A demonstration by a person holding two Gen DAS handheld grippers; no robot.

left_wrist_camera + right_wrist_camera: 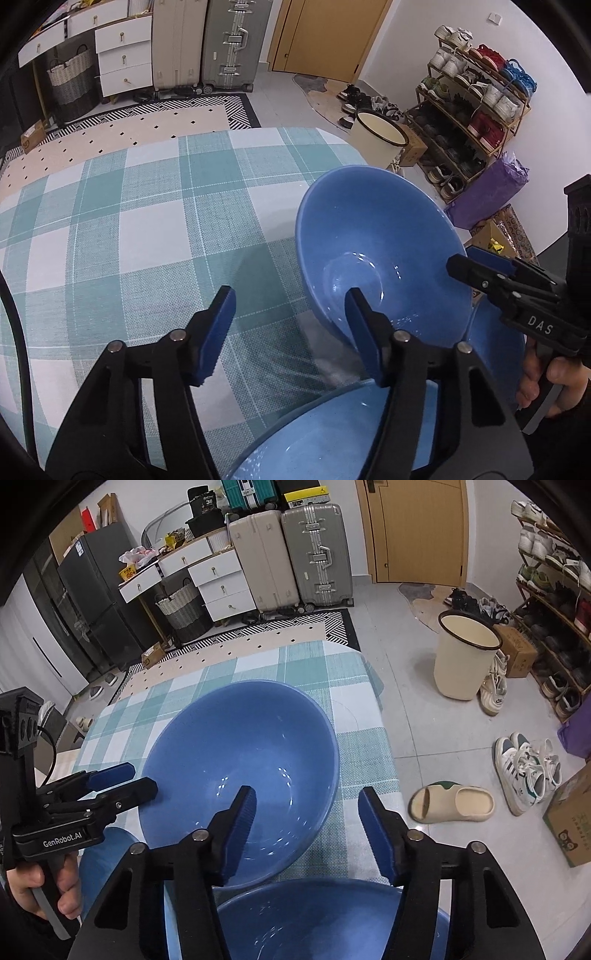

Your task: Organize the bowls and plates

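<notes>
A large blue bowl (376,236) (240,746) stands on the teal checked tablecloth (155,206). My left gripper (291,332) (127,781) straddles its left rim, one finger inside and one outside. The pads stand apart from the wall, so it is open. My right gripper (308,827) (463,260) straddles the right rim the same way and is open too. A second blue bowl (317,432) (314,919) lies close below both grippers. A third blue bowl (495,339) (99,856) shows partly behind the large one.
The table's edge (380,716) falls away on the right to a tiled floor. There stand a cream bin (467,653), a slipper (454,803) and sneakers (524,768). A shoe rack (476,107) lines the wall, and suitcases (291,557) stand at the back.
</notes>
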